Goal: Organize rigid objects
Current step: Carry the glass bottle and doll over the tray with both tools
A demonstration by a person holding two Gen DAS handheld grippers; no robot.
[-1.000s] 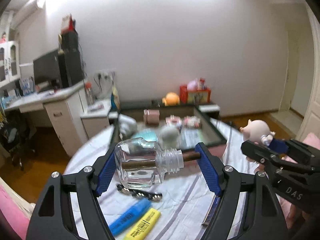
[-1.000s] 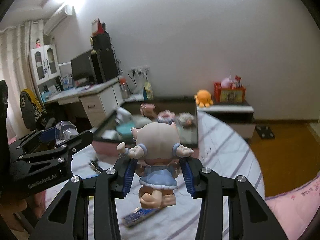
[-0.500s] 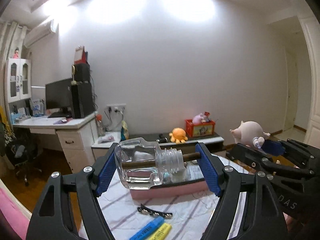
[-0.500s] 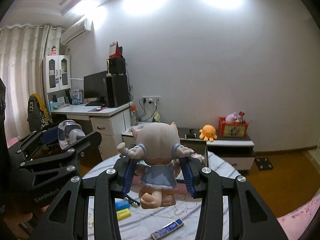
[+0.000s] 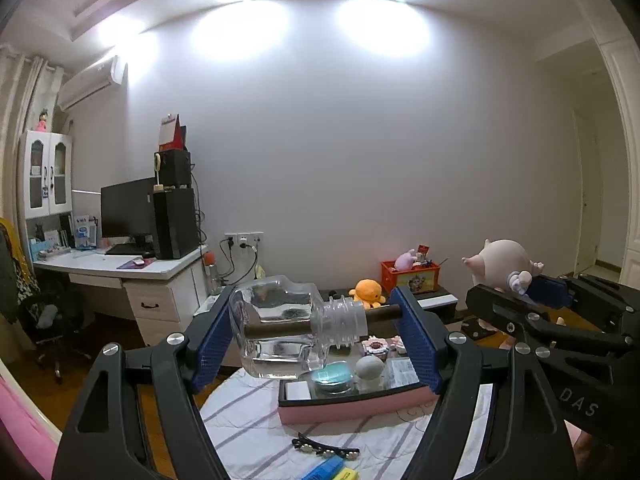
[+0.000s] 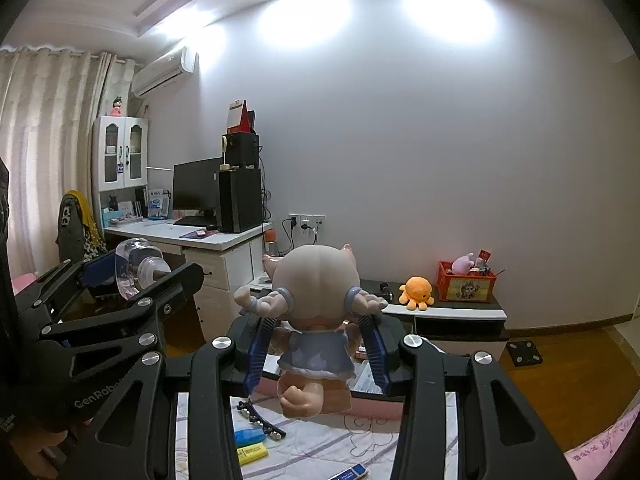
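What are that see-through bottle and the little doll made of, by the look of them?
Bottle: probably glass, possibly clear hard plastic; it is transparent and glossy, with thick walls and a moulded threaded neck. Doll: likely vinyl or hard plastic; its skin is smooth with a matte sheen, and the blue dress looks moulded.

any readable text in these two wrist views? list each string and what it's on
"DAS" – on the black body of the right gripper, seen in the left wrist view; the word may be cut off.
"GenRobo" – on the black body of the left gripper, seen in the right wrist view; the rest is hidden.
Print on the yellow highlighter and the red toy box: too small to read.
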